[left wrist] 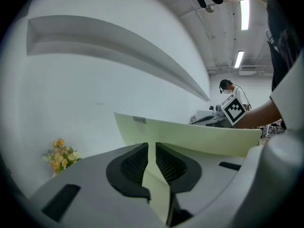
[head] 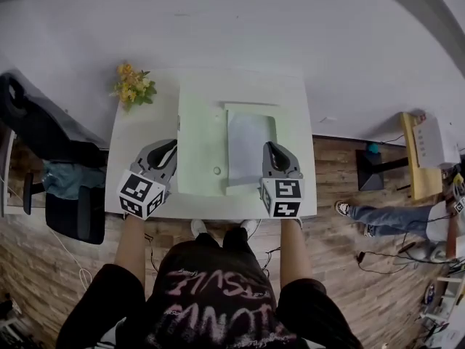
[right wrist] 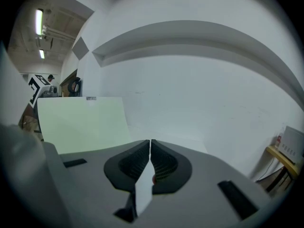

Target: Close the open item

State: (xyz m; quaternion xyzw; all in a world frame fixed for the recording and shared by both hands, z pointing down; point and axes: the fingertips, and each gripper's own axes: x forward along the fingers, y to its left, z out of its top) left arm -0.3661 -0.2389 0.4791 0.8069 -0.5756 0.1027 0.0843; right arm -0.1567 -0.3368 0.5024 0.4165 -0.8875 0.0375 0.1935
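A pale green folder lies open on the white table, with a small snap button near its front edge. Its green cover curves up from the left gripper, which is shut on the cover's edge. In the head view the left gripper sits at the folder's left side. A white sheet forms the folder's right half. The right gripper is at its right edge. The right gripper is shut on the white sheet. The green cover stands to its left.
Yellow flowers stand at the table's back left corner, also in the left gripper view. A black chair is left of the table. A wooden stand and a seated person's legs are at the right. A wall runs behind the table.
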